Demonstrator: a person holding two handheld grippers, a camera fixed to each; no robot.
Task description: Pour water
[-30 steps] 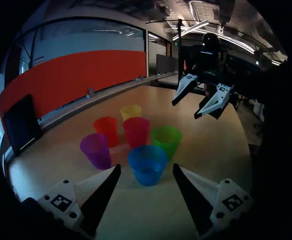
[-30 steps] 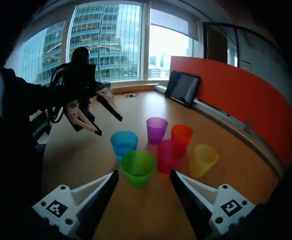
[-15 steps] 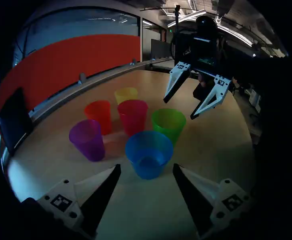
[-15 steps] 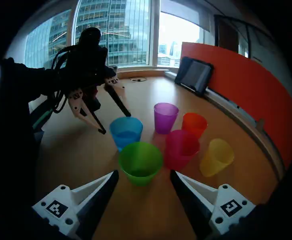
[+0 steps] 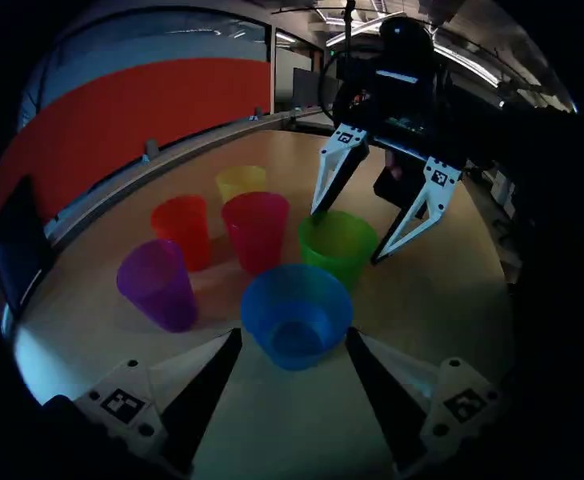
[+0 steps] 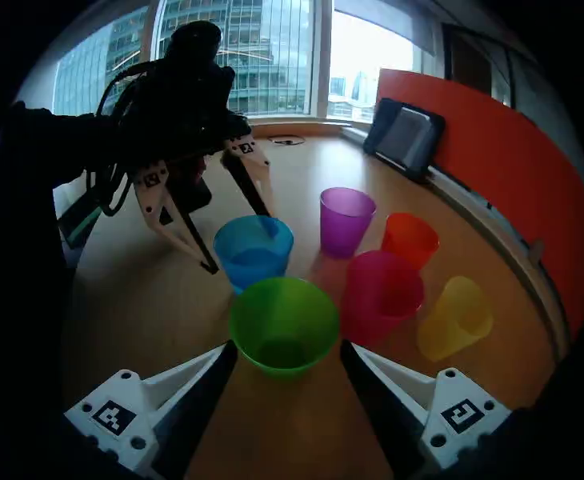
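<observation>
Straddling the blue cup (image 5: 296,316) with the left tongs (image 5: 292,336): spread wide, one tip on each side of the cup wall, gripping nothing. Can't tell if the tips touch the plastic. Right tongs (image 6: 286,346) do the same on the green cup (image 6: 284,324): spread wide, cup between the two tips, no squeeze visible, contact unclear.

Six cups stand in a tight cluster on the counter (image 5: 436,288). Layout in the left gripper view:
- Blue is nearest, with green just behind it to the right.
- Pink cup (image 5: 255,228) sits close beside green on its left.
- Orange cup (image 5: 182,228) is left of pink.
- Yellow cup (image 5: 241,180) is farthest back.
- Purple cup (image 5: 154,284) is left of blue, slightly apart.

Water: the right gripper view shows a liquid level partway up the blue cup. Green has a darker patch at the bottom, and I can't tell if that is liquid. Contents of the other cups aren't readable.

The tongs face each other across the cluster. In the left gripper view the right tongs angle down over green, tips either side of its rim. In the right gripper view the left tongs tilt down at blue, one finger front-left of it and the other behind, with a dark sleeve (image 6: 44,160) behind them.

Background: orange wall (image 5: 132,112), a tablet (image 6: 408,136) leaning at the counter's far edge, and windows (image 6: 268,48).
</observation>
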